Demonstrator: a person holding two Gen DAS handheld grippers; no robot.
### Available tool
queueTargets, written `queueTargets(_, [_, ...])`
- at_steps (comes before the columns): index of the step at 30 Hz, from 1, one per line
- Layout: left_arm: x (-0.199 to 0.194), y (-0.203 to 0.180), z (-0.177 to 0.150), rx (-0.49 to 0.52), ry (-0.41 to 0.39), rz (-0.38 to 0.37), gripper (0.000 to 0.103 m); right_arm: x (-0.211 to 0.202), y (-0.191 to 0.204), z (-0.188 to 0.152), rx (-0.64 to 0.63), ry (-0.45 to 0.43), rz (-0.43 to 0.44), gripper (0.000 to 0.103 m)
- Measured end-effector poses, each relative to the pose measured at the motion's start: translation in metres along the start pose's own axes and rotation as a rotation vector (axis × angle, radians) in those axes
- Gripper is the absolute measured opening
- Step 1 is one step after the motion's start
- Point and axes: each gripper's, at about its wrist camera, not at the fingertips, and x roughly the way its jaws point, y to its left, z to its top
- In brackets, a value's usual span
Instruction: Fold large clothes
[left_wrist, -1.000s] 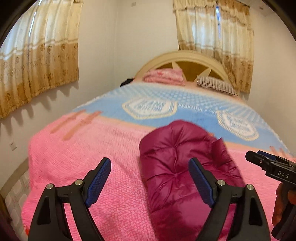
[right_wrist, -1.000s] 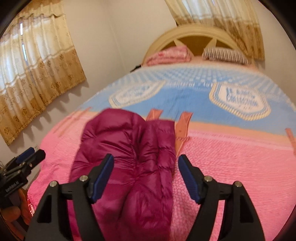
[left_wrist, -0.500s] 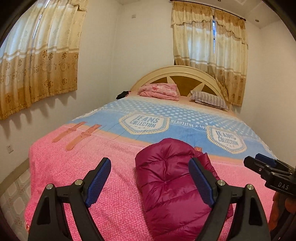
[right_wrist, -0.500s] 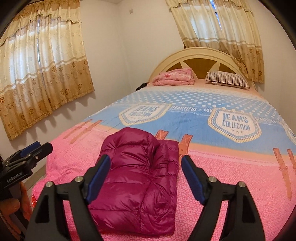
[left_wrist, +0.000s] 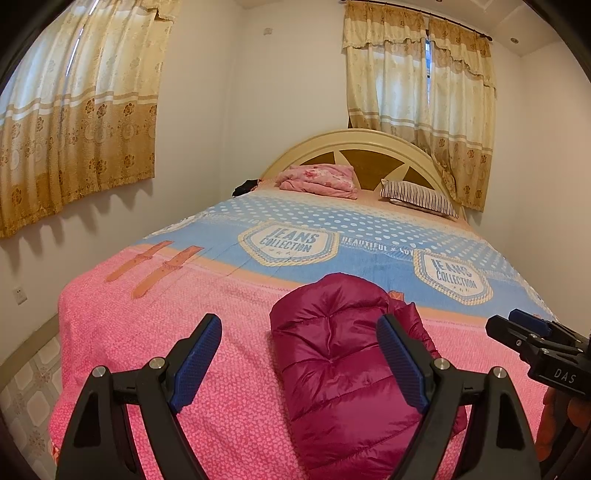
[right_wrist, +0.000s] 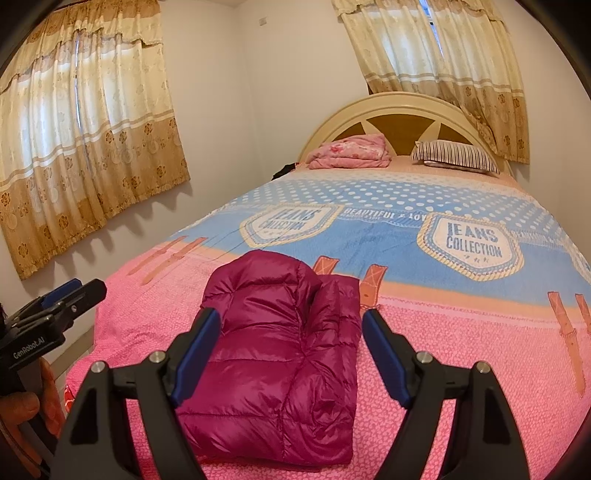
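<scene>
Magenta puffer jacket (right_wrist: 280, 343) lies folded on the bed beyond both released, empty grippers.

Bedroom: white walls (left_wrist: 295, 92); tiled floor (left_wrist: 33, 384); wall socket (left_wrist: 19, 295). Bed (left_wrist: 155, 332), pink-and-blue cover, arched cream headboard (left_wrist: 354, 138). Striped pillow (left_wrist: 419, 197), folded pink blanket (left_wrist: 319, 181) at its head. Two windows, gold patterned curtains (left_wrist: 74, 122), daylight behind.
</scene>
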Motion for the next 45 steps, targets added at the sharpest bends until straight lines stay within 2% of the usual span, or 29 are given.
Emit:
queueTargets(24, [0.002,-0.001,-0.001,0.005,0.0,0.006,0.086,-0.002,-0.001,-0.003,0.009,0.002,0.003,0.081])
queueTargets(38, [0.004,-0.012,-0.002,0.027,0.021,0.038,0.087,-0.002,-0.003,-0.005,0.012,0.007,0.005,0.081])
queueTargets(45, [-0.001,-0.016,-0.001,0.029,-0.01,0.047,0.09,-0.005,0.0,-0.004,-0.001,-0.005,0.008,0.081])
